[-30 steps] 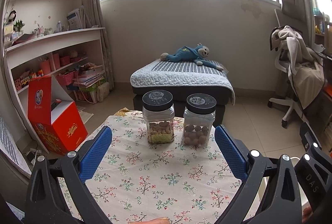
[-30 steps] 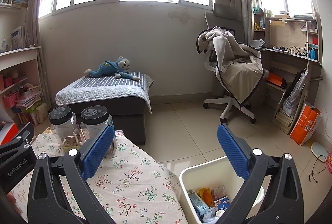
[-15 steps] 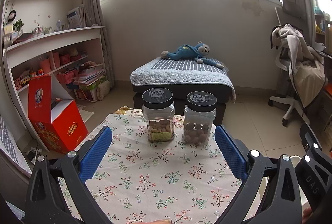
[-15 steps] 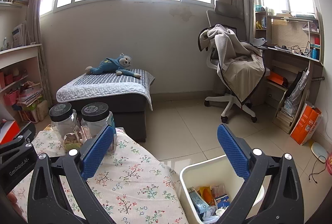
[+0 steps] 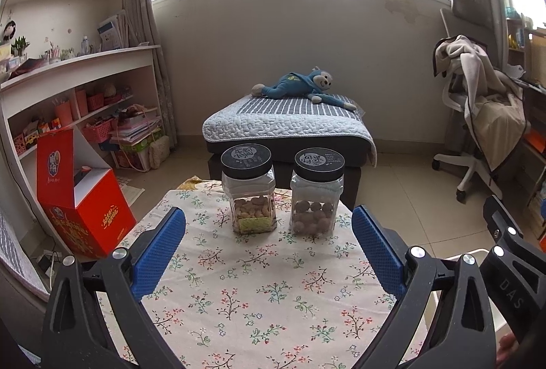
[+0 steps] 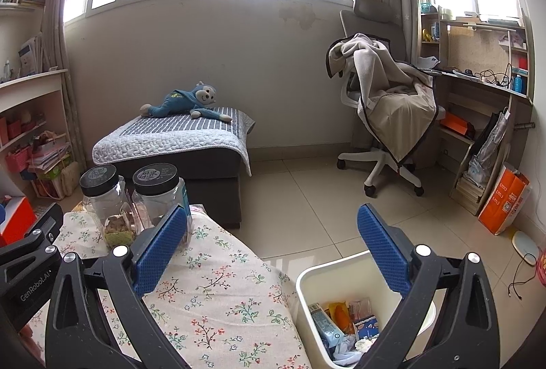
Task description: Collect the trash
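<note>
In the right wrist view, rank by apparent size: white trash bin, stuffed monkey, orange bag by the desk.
Largest to smallest as they look:
1. White trash bin, though nearness inflates it.
2. Stuffed monkey and orange bag look about alike, so unranked.

A table under a floral cloth [image 5: 259, 294] fills the lower centre of the left wrist view. Two clear jars with black lids stand upright side by side near its far edge: the left jar [image 5: 248, 189] holds pale nuts, the right jar [image 5: 317, 193] darker round ones. On the tiled floor [image 6: 327, 198], at the lower right of the right wrist view, a white bin [image 6: 307, 280] stands just beside the table, holding what look like wrappers.
</note>
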